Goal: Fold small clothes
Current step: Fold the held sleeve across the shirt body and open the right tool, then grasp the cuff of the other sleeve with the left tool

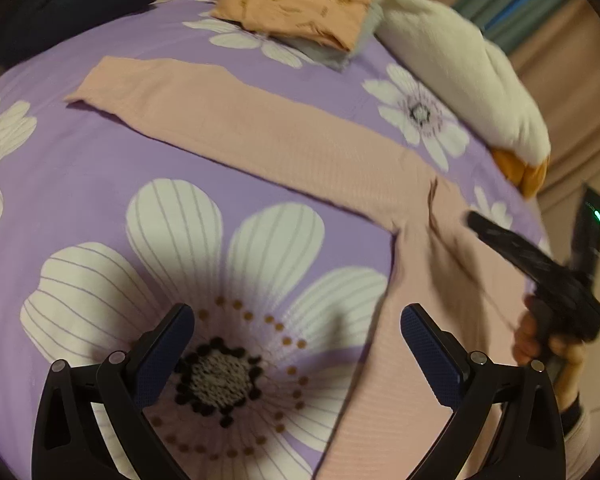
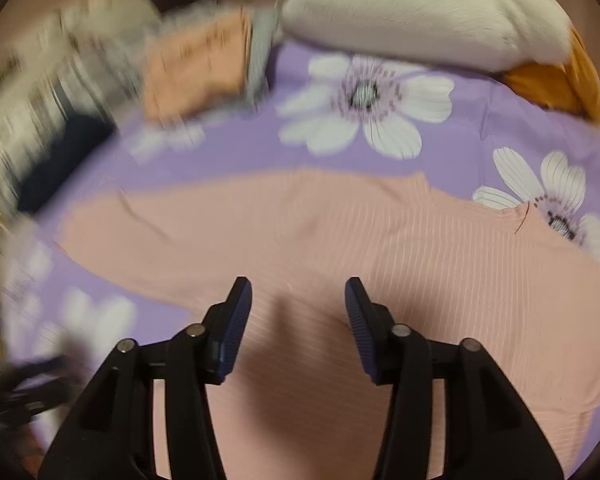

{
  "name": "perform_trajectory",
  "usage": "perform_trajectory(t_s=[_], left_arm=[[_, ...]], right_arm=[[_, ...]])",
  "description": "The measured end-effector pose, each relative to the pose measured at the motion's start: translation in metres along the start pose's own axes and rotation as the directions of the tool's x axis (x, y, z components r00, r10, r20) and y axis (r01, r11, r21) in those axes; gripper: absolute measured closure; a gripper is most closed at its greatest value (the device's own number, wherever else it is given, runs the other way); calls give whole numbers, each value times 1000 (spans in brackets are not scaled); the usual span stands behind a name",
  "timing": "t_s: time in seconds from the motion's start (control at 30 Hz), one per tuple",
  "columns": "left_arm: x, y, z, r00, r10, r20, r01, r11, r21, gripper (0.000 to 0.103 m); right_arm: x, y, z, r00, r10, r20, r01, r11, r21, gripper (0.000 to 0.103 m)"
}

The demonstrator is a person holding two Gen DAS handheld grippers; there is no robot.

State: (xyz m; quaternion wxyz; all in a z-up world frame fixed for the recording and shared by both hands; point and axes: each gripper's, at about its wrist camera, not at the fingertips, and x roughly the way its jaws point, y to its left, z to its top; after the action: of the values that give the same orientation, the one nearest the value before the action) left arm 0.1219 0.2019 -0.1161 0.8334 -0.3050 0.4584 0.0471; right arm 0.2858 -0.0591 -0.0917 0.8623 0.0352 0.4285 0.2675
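Two grippers hang with jaws apart and empty: the left gripper [image 1: 296, 348] over the purple flowered bedspread [image 1: 100, 168] beside the pink ribbed top [image 2: 380, 264], the right gripper [image 2: 298, 320] above that top's body. Beyond the top lie folded orange clothes [image 1: 300, 4] and a white plush pillow [image 2: 420, 12].

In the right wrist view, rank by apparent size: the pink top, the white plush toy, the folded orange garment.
1. pink top, largest, though nearest the camera.
2. white plush toy.
3. folded orange garment, smallest, blurred and farther off.
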Motion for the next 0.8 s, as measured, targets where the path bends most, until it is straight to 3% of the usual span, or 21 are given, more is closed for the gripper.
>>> perform_trajectory(t_s=[0.1, 0.17, 0.2, 0.37, 0.43, 0.5, 0.57, 0.73, 0.8], left_arm=[[-4, 16, 9, 999, -35, 23, 36, 998, -57, 1], [-9, 29, 16, 996, -63, 60, 69, 993, -99, 1], [-12, 38, 21, 993, -75, 88, 86, 988, -126, 1], [-16, 68, 41, 979, -131, 154, 165, 959, -232, 1], [-17, 84, 49, 969, -167, 181, 215, 933, -289, 1], [-18, 99, 56, 955, -206, 213, 269, 903, -335, 1], [-17, 112, 62, 945, -225, 238, 302, 880, -367, 1], [-3, 151, 79, 905, -291, 309, 413, 773, -482, 1], [6, 161, 89, 896, -297, 329, 432, 748, -503, 1]], right_arm=[[-12, -33, 8, 998, 34, 48, -41, 987, 153, 52], [-2, -42, 8, 999, -10, 34, 3, 981, 193, 71], [4, -43, 9, 1000, -23, 20, 19, 980, 199, 78], [56, -17, -6, 995, -90, -48, 94, 990, 103, 83], [77, -2, -16, 985, -145, -96, 148, 988, 36, 81], [75, 7, -15, 984, -166, -69, 165, 986, -18, 80], [65, 9, -12, 990, -124, -71, 124, 992, -9, 79], [10, -6, -19, 999, -25, 27, 24, 999, 33, 80], [-13, -15, -28, 998, 1, 64, -5, 998, 60, 80]])
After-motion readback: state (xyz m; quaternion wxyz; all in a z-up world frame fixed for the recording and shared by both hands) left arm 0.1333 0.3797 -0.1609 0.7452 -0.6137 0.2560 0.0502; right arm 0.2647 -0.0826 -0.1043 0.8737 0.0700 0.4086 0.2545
